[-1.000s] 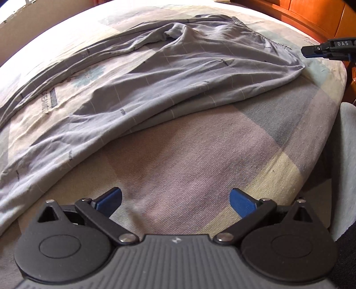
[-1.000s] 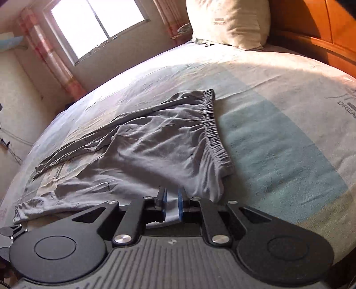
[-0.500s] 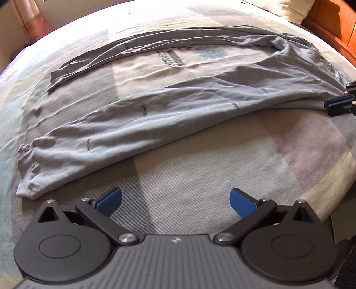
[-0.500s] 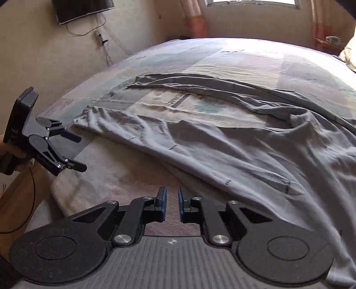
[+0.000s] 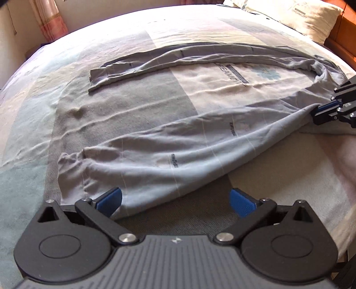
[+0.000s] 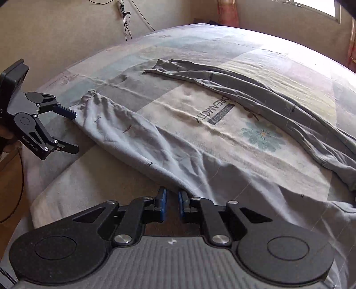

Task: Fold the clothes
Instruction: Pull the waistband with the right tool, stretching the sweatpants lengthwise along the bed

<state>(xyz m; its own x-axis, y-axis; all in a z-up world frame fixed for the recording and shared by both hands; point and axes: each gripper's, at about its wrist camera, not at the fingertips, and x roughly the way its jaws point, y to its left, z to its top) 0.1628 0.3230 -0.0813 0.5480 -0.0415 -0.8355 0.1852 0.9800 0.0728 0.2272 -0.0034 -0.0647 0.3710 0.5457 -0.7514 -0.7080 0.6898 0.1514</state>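
My left gripper [image 5: 175,201] has its fingers spread wide at the near cuff of the grey trousers [image 5: 189,144], gripping nothing. My right gripper [image 6: 171,205] is clamped on the trousers' near edge where the legs join. The trousers lie on the patchwork bedsheet [image 5: 133,106], legs splayed apart. A pillow [image 5: 296,15] rests beyond.

— What lies ahead of the left claw [image 5: 175,201]?

— A pair of thin grey jersey trousers [image 5: 200,142], spread flat on the bed, legs splayed in a V. The near leg's gathered cuff sits just beyond the wide-spread left fingers.

— And the other end?

— The far leg stretches away, narrow and creased. The hip area bunches at the right claw [image 6: 171,205], whose fingers pinch its edge.
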